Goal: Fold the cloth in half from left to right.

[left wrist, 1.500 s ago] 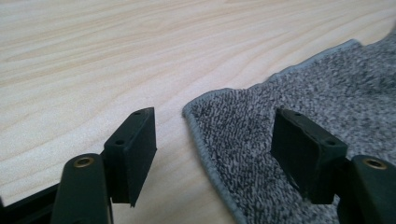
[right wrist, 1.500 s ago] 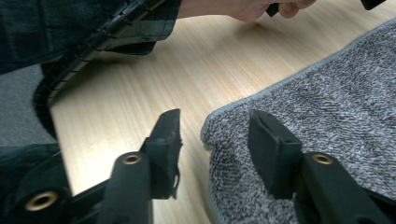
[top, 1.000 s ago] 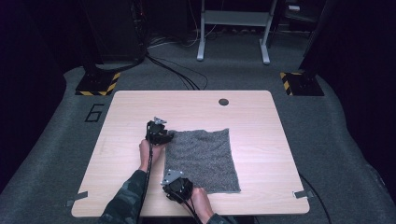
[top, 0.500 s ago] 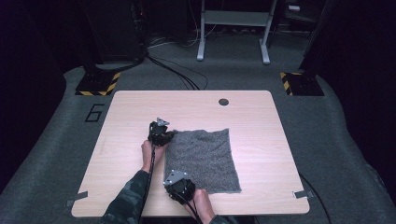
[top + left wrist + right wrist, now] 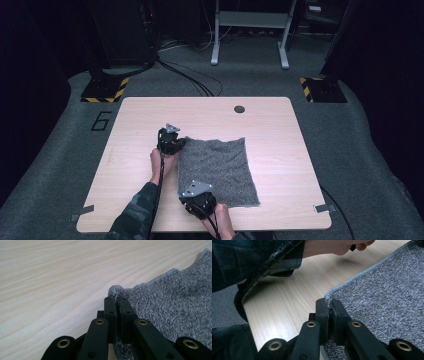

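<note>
The grey towel (image 5: 217, 170) lies flat on the desk (image 5: 130, 150), a little toward its near edge. My left gripper (image 5: 116, 300) is pinched onto the towel's far-left corner, my right gripper (image 5: 328, 302) onto the near-left corner; both jaw pairs are closed with hem between them. To fold well, I'd lift both corners together, keep the edge taut and level, and carry it across to the right edge. Beyond the desk's left edge, a "6" (image 5: 101, 120) marks the floor.
</note>
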A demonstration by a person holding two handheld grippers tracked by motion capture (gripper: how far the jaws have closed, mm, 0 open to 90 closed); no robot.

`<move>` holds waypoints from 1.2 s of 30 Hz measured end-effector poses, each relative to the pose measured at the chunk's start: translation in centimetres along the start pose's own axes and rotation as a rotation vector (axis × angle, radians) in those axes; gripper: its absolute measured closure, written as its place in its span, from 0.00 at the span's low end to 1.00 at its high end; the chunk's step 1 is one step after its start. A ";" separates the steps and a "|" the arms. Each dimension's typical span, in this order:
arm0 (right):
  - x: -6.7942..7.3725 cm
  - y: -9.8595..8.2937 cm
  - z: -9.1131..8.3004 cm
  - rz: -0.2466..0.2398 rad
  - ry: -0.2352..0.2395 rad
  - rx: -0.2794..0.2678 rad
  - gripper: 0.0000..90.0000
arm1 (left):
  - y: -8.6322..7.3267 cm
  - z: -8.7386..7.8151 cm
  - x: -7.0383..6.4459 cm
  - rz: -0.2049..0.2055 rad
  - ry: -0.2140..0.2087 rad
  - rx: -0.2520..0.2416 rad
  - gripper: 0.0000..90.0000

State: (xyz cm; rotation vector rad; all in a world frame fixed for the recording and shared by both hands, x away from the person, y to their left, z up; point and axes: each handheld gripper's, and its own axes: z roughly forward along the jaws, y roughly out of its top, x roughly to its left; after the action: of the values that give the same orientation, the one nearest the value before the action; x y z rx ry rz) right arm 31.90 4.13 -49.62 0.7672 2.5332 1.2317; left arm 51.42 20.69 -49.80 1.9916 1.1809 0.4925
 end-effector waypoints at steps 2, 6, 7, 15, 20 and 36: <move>0.1 0.1 -0.2 -0.006 -0.004 -0.007 0.95 | 0.2 -0.2 -0.1 -0.006 0.005 -0.011 0.96; 0.2 0.6 -0.5 -0.003 0.001 -0.047 0.95 | 0.8 -1.0 0.2 0.009 0.006 -0.001 0.96; 0.2 0.7 -0.6 -0.006 0.009 -0.046 0.95 | 0.9 -1.1 0.2 -0.006 0.011 -0.016 0.96; 1.1 3.4 -1.0 -0.030 0.042 -0.131 0.95 | 2.5 -4.2 1.5 0.007 0.062 -0.024 0.96; 1.8 4.8 -1.2 -0.050 0.058 -0.180 0.95 | 3.2 -6.2 2.5 0.031 0.096 -0.009 0.96; -1.1 0.6 -4.8 0.017 -0.044 -0.128 0.95 | 5.2 -2.2 -2.0 0.052 0.008 -0.004 0.96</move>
State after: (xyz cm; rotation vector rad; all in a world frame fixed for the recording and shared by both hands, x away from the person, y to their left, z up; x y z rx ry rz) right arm 31.10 0.66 -46.15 0.7794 2.3912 1.3514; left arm 51.98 18.36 -44.27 2.0228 1.1339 0.5293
